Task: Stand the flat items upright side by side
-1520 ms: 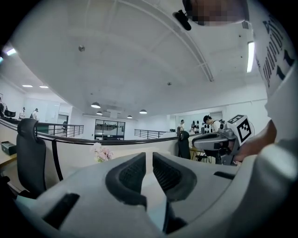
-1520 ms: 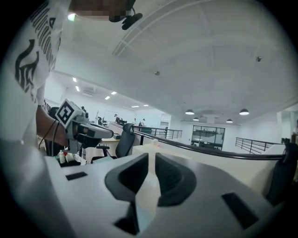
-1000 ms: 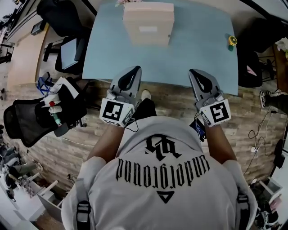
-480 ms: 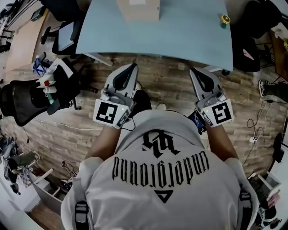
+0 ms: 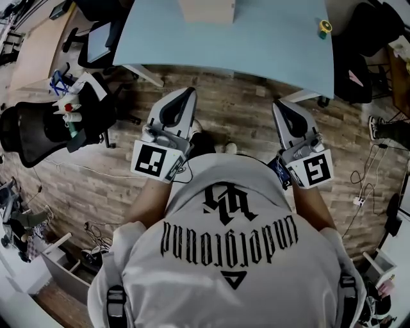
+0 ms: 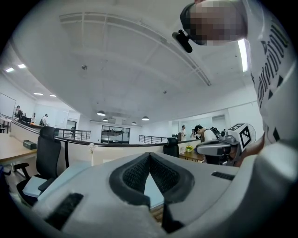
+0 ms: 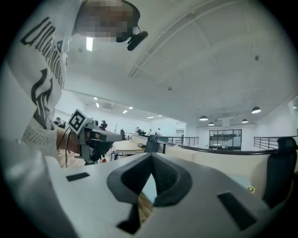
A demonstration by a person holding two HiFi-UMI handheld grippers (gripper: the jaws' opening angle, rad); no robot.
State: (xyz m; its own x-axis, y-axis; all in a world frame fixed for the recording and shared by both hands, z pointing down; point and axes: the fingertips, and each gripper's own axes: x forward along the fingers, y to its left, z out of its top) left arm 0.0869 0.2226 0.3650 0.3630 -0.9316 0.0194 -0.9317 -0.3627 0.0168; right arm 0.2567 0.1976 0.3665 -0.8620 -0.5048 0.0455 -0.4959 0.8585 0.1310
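Backward is the shift since a second ago: the light blue table [image 5: 269, 45] has slid toward the top of the head view. The beige box [image 5: 206, 11], seen whole then, now shows only its lower part at the top border. Both grippers hung over the table's near edge; now they hang over the wood plank floor [image 5: 237, 118], apart from the table.

The left gripper [image 5: 186, 93] has its jaws clenched, the dark pads meeting at the tip with nothing between them. The right gripper [image 5: 279, 104] is clenched the same way and empty too. They point forward side by side, well apart from each other.

The box stands on the table's far middle, well apart from both grippers; what it holds cannot be told from any view, and no flat item can be made out. A small yellow and green thing [image 5: 326, 27] sits near the table's right edge. A black office chair [image 5: 29, 138] stands on the floor at the left
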